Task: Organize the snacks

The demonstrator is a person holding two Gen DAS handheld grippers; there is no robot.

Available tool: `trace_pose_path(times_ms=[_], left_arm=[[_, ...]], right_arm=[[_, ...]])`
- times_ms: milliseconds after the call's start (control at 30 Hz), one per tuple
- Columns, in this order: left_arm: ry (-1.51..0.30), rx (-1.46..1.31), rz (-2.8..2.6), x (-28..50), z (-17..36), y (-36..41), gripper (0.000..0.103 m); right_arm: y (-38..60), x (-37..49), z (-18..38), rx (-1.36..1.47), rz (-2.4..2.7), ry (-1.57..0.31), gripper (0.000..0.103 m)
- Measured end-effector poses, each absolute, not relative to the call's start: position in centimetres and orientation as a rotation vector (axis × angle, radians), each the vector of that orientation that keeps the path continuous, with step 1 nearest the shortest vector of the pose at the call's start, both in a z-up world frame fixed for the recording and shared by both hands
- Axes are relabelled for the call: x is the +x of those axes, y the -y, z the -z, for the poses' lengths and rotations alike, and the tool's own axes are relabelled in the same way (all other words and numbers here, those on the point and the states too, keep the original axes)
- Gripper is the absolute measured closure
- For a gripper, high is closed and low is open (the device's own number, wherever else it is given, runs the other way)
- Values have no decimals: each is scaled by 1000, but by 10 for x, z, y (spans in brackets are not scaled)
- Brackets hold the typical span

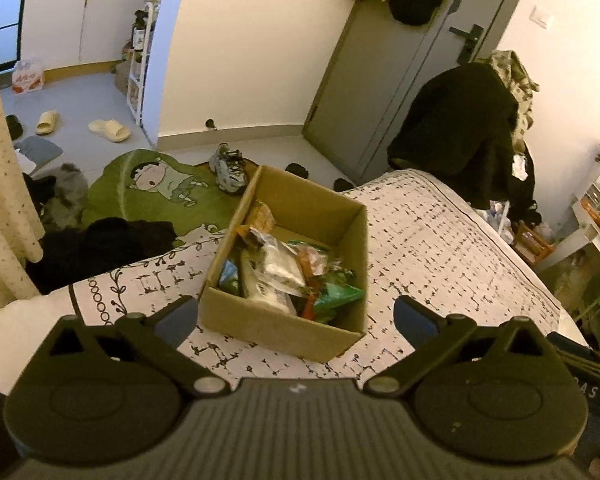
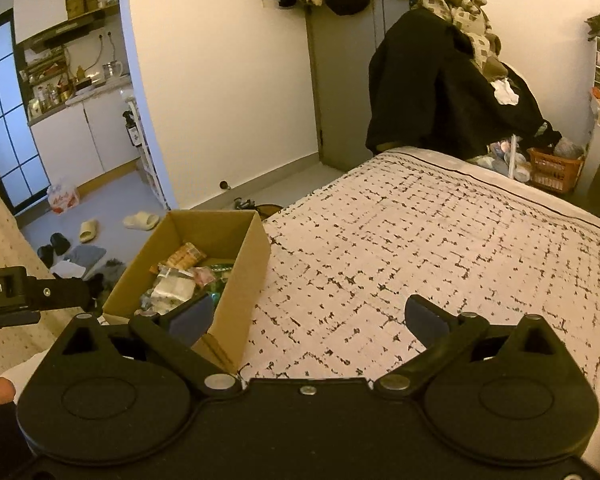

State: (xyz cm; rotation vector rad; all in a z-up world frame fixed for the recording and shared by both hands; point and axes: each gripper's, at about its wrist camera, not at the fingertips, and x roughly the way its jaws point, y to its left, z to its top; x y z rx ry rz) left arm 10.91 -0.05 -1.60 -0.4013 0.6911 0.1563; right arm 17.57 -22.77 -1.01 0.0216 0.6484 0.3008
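An open cardboard box [image 1: 260, 320] full of mixed snack packets [image 1: 284, 268] sits on the patterned bedspread [image 1: 440, 248], near the bed's left edge. My left gripper [image 1: 296, 318] hovers just short of the box's near wall, open wide with nothing between its fingers. In the right wrist view the same box [image 2: 240, 280] lies to the left, its snacks [image 2: 180, 280] partly hidden behind the left finger. My right gripper [image 2: 310, 320] is open over bare bedspread [image 2: 420, 240] right of the box, holding nothing. The left gripper's body [image 2: 24, 296] pokes in at the left edge.
A chair heaped with dark clothes [image 1: 460, 128] stands past the bed's far corner by a grey door [image 1: 380, 80]. On the floor left of the bed lie a green cartoon rug [image 1: 152, 188], sneakers [image 1: 230, 168], slippers [image 1: 108, 130] and dark clothing [image 1: 108, 244]. An orange basket [image 2: 556, 168] sits at the right.
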Motion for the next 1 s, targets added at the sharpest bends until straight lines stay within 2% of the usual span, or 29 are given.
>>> trace_pose_path(times_ms=[667, 1000], left_arm=[[-663, -218, -100, 72, 5, 18, 0], [-651, -211, -105, 56, 1, 14, 0]], right_arm=[[258, 134, 11, 48, -290, -653, 0], [266, 124, 7, 91, -296, -644, 0]])
